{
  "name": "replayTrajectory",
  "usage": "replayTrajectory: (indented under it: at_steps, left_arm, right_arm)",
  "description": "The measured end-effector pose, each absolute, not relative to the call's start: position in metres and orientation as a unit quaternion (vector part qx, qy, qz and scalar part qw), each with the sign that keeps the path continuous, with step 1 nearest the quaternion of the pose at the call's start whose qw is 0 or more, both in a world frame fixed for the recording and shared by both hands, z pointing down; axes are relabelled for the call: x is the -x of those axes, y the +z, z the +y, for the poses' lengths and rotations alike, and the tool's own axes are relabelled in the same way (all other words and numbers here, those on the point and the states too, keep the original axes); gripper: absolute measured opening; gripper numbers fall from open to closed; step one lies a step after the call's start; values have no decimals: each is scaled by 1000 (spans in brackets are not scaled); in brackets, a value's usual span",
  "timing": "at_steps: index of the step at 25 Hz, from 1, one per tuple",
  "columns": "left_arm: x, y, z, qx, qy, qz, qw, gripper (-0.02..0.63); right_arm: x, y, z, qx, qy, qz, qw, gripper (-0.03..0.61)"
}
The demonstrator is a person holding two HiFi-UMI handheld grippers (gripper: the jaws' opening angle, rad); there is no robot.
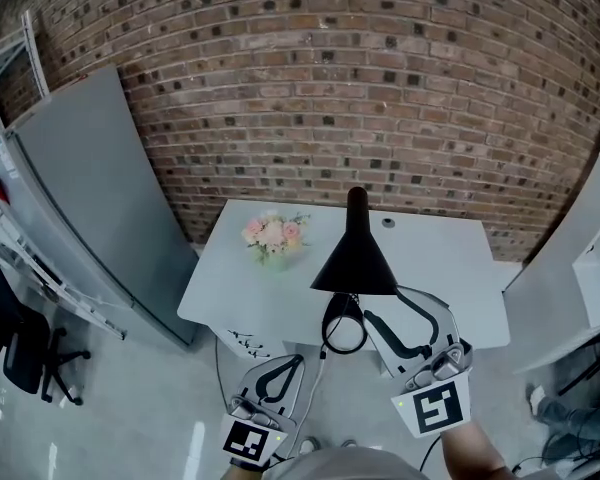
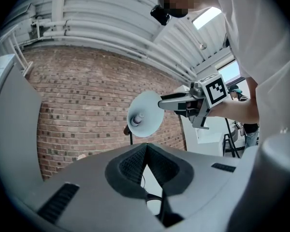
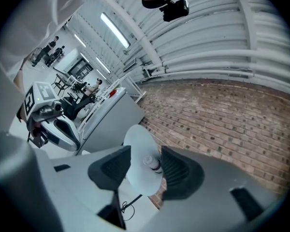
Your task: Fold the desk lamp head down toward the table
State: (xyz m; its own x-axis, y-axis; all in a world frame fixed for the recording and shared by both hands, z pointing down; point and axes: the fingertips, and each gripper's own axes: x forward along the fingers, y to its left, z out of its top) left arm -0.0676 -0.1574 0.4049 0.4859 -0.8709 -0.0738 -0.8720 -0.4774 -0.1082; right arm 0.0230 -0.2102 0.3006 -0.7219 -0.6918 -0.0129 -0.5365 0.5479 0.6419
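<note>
The black desk lamp [image 1: 354,260] is standing near the middle of the bench [image 1: 450,258], towards its front edge. Its cone shade [image 2: 145,114] is opening down and towards the person, so both gripper views are looking into its white inside, where the bulb [image 3: 152,162] is showing. A black cord [image 1: 342,330] is looping just under the shade at the front edge of the bench.

The right gripper [image 1: 383,304] is reaching up at the shade with its jaws spread wide. In its own view the shade and bulb are sitting in the gap between the two pads. From the left gripper view its jaw tips are lying right at the shade's rim, though whether they are touching it cannot be told.

The left gripper [image 1: 292,364] is hanging lower and nearer the person, off the front edge of the bench, with its jaws pressed together on nothing.

Each gripper is carrying a cube [image 1: 435,408] printed with a black-and-white square marker.

A small bunch of pink flowers [image 1: 274,236] is standing on the left part of the bench. A brick wall [image 1: 380,88] is rising behind the far edge.
</note>
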Motion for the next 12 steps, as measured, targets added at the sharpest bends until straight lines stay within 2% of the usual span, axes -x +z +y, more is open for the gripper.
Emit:
replayTrajectory:
  at_steps: [12]
  left_arm:
    - [70,411,-150,861,2,505,59,8]
  right_arm:
    - [-24,334,-204,-356,-290,-876,152,187]
